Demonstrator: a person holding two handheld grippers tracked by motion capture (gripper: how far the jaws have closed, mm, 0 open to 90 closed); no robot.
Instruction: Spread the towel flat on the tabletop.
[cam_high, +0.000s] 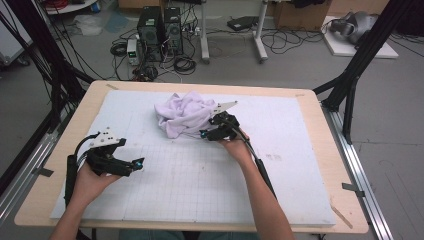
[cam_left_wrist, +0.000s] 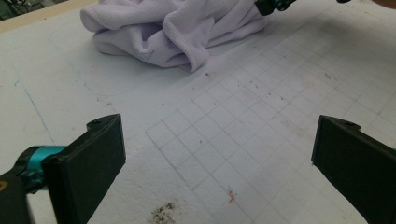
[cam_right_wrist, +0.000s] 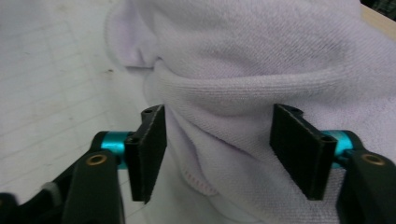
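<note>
Lying crumpled on the far middle of the white gridded mat (cam_high: 280, 165), a pale lilac towel (cam_high: 184, 114) forms a loose heap of folds, its stitched hem visible along several edges in the left gripper view (cam_left_wrist: 173, 32). The right gripper (cam_high: 212, 131) is held at the towel's near right edge; in the right gripper view its two black jaws stand apart on either side of a thick fold of the towel (cam_right_wrist: 243, 88), with cloth lying between them but neither jaw pressed onto it, so the gripper is released. The left gripper (cam_high: 131, 165) is held low over the near left part of the mat, well apart from the towel, and its jaws are spread wide over bare grid squares, grasping nothing. The left gripper view also shows the tip of the right gripper (cam_left_wrist: 274, 4) at the towel's far side, and small dark specks (cam_left_wrist: 163, 212) on the mat near the jaws. The mat rests on a light wooden table (cam_high: 320, 125).
</note>
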